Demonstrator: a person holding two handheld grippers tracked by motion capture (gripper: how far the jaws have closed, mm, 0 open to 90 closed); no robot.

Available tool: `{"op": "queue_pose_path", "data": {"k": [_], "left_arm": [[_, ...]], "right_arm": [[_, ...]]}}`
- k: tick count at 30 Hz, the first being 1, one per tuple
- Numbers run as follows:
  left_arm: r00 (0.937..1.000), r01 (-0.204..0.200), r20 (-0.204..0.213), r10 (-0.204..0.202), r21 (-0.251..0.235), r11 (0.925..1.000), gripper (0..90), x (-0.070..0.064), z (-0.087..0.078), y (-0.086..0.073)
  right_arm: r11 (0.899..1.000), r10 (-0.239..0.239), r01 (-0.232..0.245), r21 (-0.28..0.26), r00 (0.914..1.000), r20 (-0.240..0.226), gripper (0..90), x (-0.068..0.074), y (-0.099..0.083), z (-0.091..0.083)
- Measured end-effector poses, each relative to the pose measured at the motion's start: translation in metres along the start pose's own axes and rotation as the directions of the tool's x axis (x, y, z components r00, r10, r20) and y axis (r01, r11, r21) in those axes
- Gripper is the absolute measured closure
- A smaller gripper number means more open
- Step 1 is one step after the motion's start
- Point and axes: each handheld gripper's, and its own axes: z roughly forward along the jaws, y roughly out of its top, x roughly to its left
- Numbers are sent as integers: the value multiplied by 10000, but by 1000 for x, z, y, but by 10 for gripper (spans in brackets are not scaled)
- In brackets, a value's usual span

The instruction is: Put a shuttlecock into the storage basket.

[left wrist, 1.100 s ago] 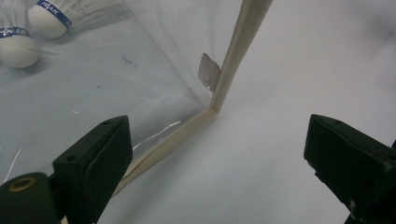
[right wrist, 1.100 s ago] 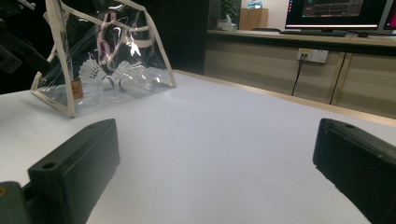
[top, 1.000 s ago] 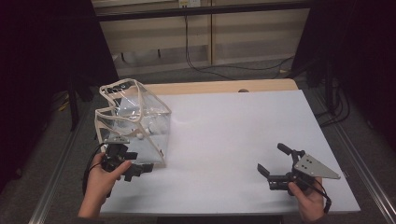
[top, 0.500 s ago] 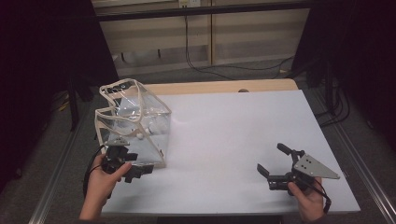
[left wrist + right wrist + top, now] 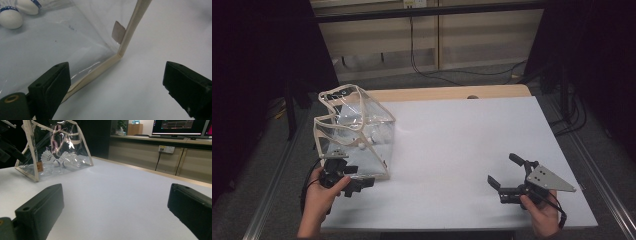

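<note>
The left tool (image 5: 362,184) sits with its jaws spread wide, grasping nothing, right at the near bottom corner of the clear bag (image 5: 354,132); in the left gripper view the bag's cream-trimmed corner (image 5: 119,53) lies just ahead of the tool, between the two jaws and closer to the left one. This looks like the approach before a grip on the bag: the next move would call for easing the tool forward until the trim or the thin clear wall sits between the jaws, then closing gently, since the soft plastic may slide or buckle. The bag is a see-through pouch with pale edging and a small tag (image 5: 118,32) by the corner seam, standing slumped with its top open; white shuttlecocks (image 5: 60,158) rest inside, beyond the left tool's reach. The right tool (image 5: 504,187) is also released, held low over the white bench (image 5: 472,145), well apart from the bag, which stands far ahead and to its left.
</note>
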Motion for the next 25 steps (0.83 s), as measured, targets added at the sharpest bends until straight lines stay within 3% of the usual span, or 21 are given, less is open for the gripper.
{"op": "queue_pose_path", "data": {"k": [25], "left_arm": [[9998, -48, 168, 56, -440, 9990, 77, -2, 2, -8]], "right_arm": [[10000, -7, 8, 63, 10000, -42, 5, 1, 0, 0]]}}
